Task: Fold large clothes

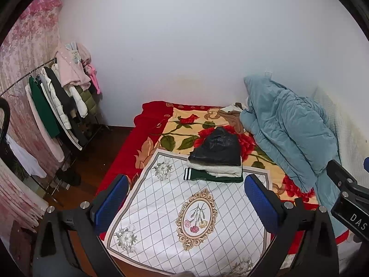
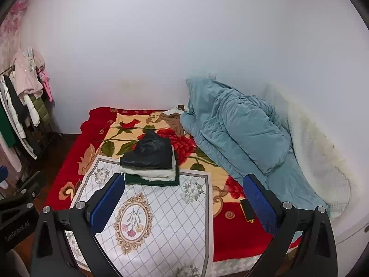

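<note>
A stack of folded clothes sits on the bed: a black jacket (image 1: 218, 147) on top, a white fleece garment (image 1: 216, 170) under it and a dark green garment (image 1: 207, 176) at the bottom. The stack also shows in the right wrist view (image 2: 150, 159). It rests at the far edge of a white checked mat (image 1: 184, 219) with a flower medallion. My left gripper (image 1: 185, 203) is open and empty above the mat. My right gripper (image 2: 184, 204) is open and empty too, held above the mat's right side. Both stay short of the stack.
A crumpled blue quilt (image 1: 288, 136) lies along the wall on the right of the red flowered blanket (image 1: 180, 127). A brown garment (image 1: 233, 117) lies beside the quilt. A clothes rack (image 1: 57, 106) with hanging garments stands at the left. A small black object (image 2: 246, 210) lies on the blanket.
</note>
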Demonstrator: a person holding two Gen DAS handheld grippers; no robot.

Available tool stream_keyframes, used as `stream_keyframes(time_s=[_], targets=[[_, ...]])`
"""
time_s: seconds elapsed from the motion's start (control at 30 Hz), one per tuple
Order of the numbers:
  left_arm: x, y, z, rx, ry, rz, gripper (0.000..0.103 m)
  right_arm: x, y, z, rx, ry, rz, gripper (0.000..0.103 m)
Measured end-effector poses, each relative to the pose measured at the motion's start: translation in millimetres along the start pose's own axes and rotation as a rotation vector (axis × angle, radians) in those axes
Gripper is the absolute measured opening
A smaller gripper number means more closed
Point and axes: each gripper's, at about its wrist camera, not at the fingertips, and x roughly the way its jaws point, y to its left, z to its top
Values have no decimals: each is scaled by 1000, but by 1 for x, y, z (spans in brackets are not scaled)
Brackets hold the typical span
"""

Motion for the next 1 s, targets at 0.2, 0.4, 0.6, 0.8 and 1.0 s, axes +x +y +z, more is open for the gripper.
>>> stream_keyframes(time_s=[0.2,0.4,0.6,0.8,1.0], targets=[[-1,2,1,-11,2,5,103,-2,0,-1,-2,3,10,103],[-1,4,3,-15,-3,3,103,-2,0,-2,-2,9,18,103],[-2,4,3,-15,-5,6,103,-4,1,-1,-2,2,20,103],[-4,2,6,-14,-8,5,103,-5,3,-1,4,-6,19,103],[-5,2,6,-13,-11,3,103,-4,3,0,1,-5,21,103]])
